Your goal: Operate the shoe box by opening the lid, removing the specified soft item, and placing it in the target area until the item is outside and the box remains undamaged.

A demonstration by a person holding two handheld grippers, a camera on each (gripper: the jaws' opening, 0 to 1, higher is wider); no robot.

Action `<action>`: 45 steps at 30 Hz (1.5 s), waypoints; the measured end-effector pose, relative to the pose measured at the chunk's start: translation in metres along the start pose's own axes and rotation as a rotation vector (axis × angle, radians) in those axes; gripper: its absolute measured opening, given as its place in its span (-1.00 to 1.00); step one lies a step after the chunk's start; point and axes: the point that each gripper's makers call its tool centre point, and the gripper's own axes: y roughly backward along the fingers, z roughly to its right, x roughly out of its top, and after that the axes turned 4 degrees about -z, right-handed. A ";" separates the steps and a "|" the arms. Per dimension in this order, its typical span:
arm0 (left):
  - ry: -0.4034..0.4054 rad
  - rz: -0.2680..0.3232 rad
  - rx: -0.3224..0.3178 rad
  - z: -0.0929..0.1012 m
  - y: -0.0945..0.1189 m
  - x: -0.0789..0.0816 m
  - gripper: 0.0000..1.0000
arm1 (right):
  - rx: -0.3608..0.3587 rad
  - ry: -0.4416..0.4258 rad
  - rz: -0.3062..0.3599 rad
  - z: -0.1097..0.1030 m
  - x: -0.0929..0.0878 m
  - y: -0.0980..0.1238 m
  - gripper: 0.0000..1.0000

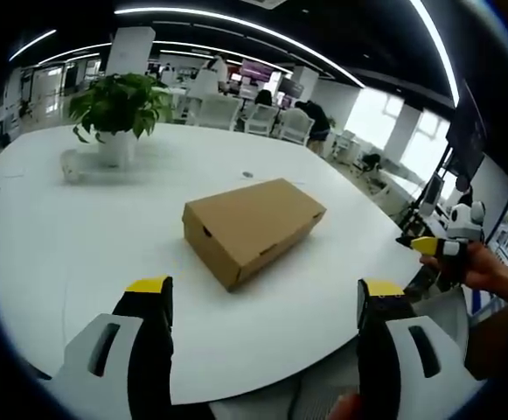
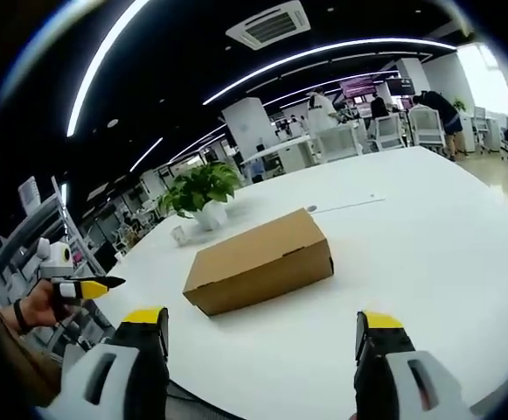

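A brown cardboard shoe box (image 1: 252, 226) lies with its lid shut in the middle of a white round table (image 1: 61, 254). My left gripper (image 1: 264, 287) is open just short of the box's near corner, its yellow-tipped jaws wide apart and holding nothing. The right gripper view shows the same box (image 2: 260, 261) lengthwise ahead of my right gripper (image 2: 260, 317), which is open, empty and apart from the box. A hand holds the right gripper (image 1: 426, 246) off the table's right edge. The left gripper (image 2: 92, 287) sits at the far left, beyond the table rim.
A potted green plant (image 1: 118, 109) (image 2: 203, 188) stands at the far side of the table with a small white object (image 1: 70, 164) beside it. White chairs (image 1: 280, 122) and seated people are behind the table. Bare tabletop (image 2: 428, 227) surrounds the box.
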 end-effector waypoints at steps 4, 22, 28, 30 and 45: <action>-0.001 -0.003 -0.003 0.001 -0.001 -0.001 0.72 | 0.001 -0.002 -0.004 0.000 -0.001 -0.001 0.75; 0.007 -0.008 -0.002 -0.003 -0.005 -0.001 0.72 | -0.008 -0.012 -0.013 0.006 -0.004 -0.001 0.75; 0.013 -0.007 -0.001 -0.001 -0.006 0.000 0.71 | -0.005 -0.007 -0.029 0.008 -0.006 -0.004 0.75; 0.016 -0.006 -0.001 0.000 -0.007 0.000 0.71 | -0.002 -0.005 -0.034 0.009 -0.005 -0.005 0.75; 0.012 -0.018 -0.016 0.000 -0.030 0.003 0.69 | 0.054 0.105 -0.112 0.008 0.010 -0.038 0.75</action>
